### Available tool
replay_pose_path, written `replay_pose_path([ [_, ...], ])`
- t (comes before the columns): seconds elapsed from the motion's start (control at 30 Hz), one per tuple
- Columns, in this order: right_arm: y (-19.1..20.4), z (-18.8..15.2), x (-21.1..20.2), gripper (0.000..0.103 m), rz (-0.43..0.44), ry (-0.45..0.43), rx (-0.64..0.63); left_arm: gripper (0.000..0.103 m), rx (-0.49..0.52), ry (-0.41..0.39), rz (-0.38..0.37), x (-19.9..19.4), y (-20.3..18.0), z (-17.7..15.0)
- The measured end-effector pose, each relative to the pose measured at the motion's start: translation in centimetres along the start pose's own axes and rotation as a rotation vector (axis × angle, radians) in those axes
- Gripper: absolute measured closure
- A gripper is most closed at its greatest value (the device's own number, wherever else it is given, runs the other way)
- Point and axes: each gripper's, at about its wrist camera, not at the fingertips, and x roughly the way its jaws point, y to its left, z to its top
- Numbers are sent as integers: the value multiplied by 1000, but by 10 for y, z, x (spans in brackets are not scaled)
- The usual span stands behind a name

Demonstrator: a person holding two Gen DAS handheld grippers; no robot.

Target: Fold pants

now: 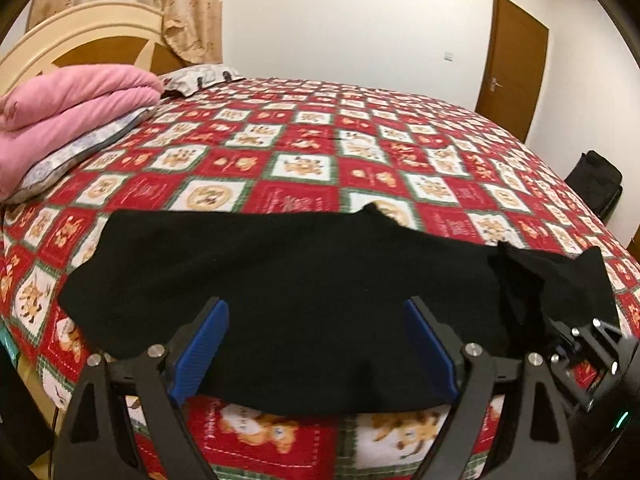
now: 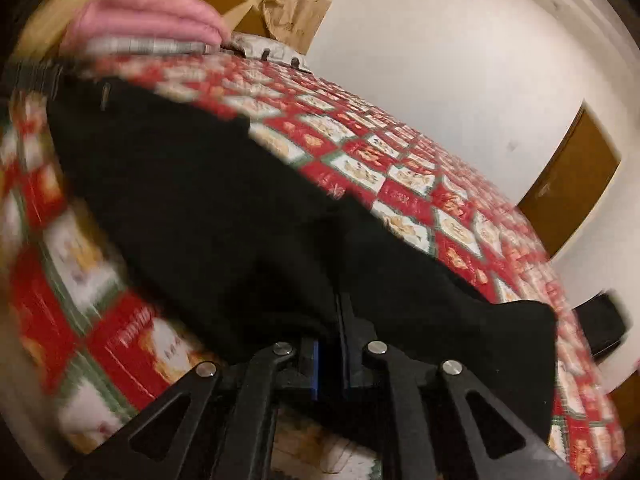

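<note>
Black pants lie lengthwise across the near side of the red patchwork bedspread. My left gripper hovers over their near edge, blue pads wide apart, gripping nothing. At the pants' right end the fabric is bunched and raised where my right gripper comes in from the lower right. The right wrist view is blurred and tilted. There the right gripper has its jaws shut, with a fold of the pants draped over and pinched between them. Its fingertips are hidden under the cloth.
A folded pink blanket sits on a pillow at the far left by the headboard. A brown door is in the far wall. A black bag stands beyond the bed's right side.
</note>
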Motion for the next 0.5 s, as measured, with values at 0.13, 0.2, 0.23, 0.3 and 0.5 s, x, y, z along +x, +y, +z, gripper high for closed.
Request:
replay_pose_path([
  [0.13,9,-5,-8,91,-61,-9,-87,12,-28,24,-4,7,5,-2],
  [0.2,-3,-6,-17,81,32,-1,-35,12,-27,26,-14,7,4,-3],
  [0.23,-8,-7,-25,63,101,0,-5,12,-13,20,-20,6,0,-3],
  [0.3,-31,-11,-44,43,310,-10,117,12,17,7,-32,2,-5,-2],
  [0.5,-119,-15,-76,43,308,-89,383,12,158,-58,-123,-10,-52,11],
])
